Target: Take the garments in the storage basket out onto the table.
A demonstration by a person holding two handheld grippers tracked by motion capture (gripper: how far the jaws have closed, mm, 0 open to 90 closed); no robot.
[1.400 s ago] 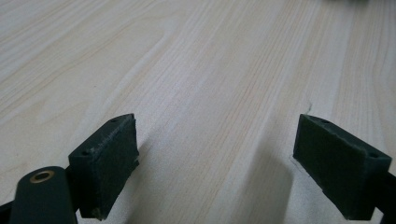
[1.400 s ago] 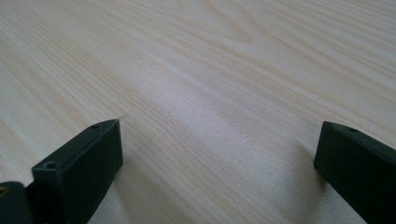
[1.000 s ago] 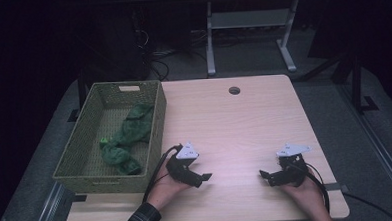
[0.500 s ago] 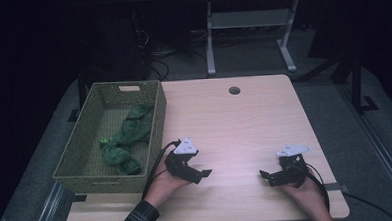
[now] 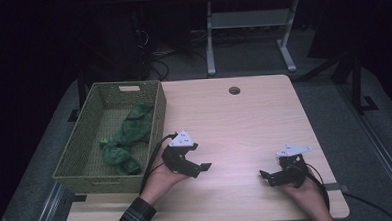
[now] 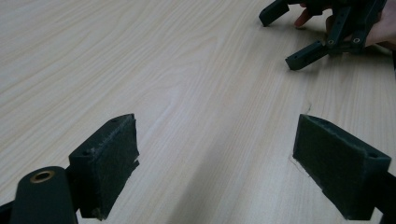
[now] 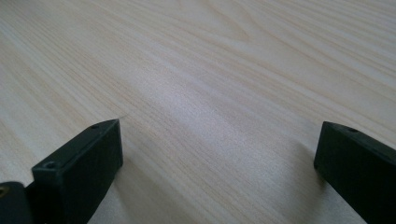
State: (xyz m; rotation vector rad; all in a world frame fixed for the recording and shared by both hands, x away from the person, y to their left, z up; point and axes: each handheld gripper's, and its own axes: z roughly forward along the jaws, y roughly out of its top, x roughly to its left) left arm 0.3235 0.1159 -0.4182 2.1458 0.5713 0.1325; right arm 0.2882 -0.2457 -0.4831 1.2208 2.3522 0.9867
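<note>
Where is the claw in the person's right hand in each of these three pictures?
High view: right claw, front right of the table, pointing left.
Left gripper view: right claw, top right corner, open.
Right gripper view: right claw, jaws at both bottom corners.
Shared landmark: the pale wood table beneath it.

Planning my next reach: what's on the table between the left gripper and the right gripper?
Nothing: bare wooden table between the left gripper and right gripper, in the high view and left gripper view.

Laboratory-style recording room: pale wooden table [image 5: 244, 118] with cable hole [image 5: 234, 90], metal stand [image 5: 245, 33], floor cables [image 5: 171, 56], dark surroundings.
</note>
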